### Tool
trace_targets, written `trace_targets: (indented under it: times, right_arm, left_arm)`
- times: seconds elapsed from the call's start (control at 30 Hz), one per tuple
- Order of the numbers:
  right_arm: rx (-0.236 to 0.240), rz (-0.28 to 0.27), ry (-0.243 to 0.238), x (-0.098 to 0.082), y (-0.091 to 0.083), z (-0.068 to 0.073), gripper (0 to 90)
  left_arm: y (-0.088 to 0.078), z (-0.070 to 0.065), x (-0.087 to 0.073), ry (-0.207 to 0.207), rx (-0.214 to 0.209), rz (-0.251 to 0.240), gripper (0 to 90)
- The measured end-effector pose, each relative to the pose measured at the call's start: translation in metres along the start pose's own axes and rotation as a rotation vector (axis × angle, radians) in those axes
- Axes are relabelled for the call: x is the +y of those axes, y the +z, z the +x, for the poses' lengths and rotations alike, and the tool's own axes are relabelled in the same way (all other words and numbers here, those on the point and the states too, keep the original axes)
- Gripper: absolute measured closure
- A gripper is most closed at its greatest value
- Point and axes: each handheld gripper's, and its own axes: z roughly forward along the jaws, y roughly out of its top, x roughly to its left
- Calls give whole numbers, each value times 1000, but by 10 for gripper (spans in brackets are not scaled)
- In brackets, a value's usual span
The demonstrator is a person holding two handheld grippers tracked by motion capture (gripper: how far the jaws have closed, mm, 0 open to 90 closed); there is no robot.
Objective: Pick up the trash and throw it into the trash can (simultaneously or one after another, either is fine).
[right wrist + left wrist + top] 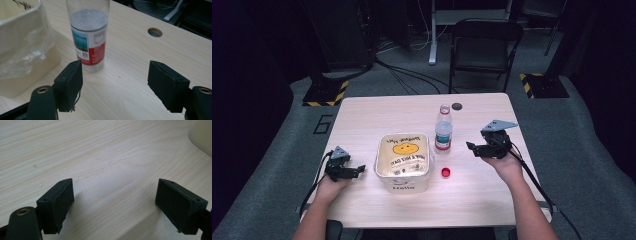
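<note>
A clear water bottle [443, 129] with a red and white label stands upright and uncapped near the table's middle; up close the bottle [89, 35] is half full. Its red cap [445, 172] lies on the table in front of it. A cream bin [404, 161] lined with a smiley-face plastic bag sits left of the bottle. My right gripper [473, 147] hovers open to the right of the bottle, jaws wide, pointing toward it, and the right gripper [115, 82] holds nothing. My left gripper [358, 170] rests open beside the bin's left side, over bare wood, and the left gripper [113, 205] is empty too.
A round cable hole [456, 106] is in the tabletop [492, 200] behind the bottle. A black folding chair [484, 45] stands beyond the table's far edge, with cables on the grey floor. The bin's corner [201, 137] shows at the upper right of the left gripper view.
</note>
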Motion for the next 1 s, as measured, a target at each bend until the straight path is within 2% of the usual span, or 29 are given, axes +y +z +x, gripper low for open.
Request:
trace_targets:
  times: [0.17, 0.33, 0.5, 0.53, 0.7, 0.87, 1.0]
  right_arm:
    - [27, -30, -2, 13, 0, 5, 267]
    - [34, -45, -30, 33, 4, 11, 252]
    - [58, -57, -25, 47, 11, 16, 232]
    - [56, -53, -36, 49, 13, 16, 226]
    - [56, -53, -22, 57, 20, 20, 178]
    - [51, -60, -45, 66, 27, 23, 137]
    - [50, -51, -39, 72, 36, 24, 105]
  left_arm:
    - [0, 0, 0, -1, -1, -1, 152]
    - [0, 1, 0, 7, -2, 6, 152]
    - [0, 0, 0, 1, -3, 1, 152]
    - [0, 0, 0, 4, -2, 2, 152]
    - [0, 0, 0, 1, -2, 1, 152]
    - [0, 0, 0, 2, -2, 2, 151]
    - [0, 0, 0, 1, -2, 1, 152]
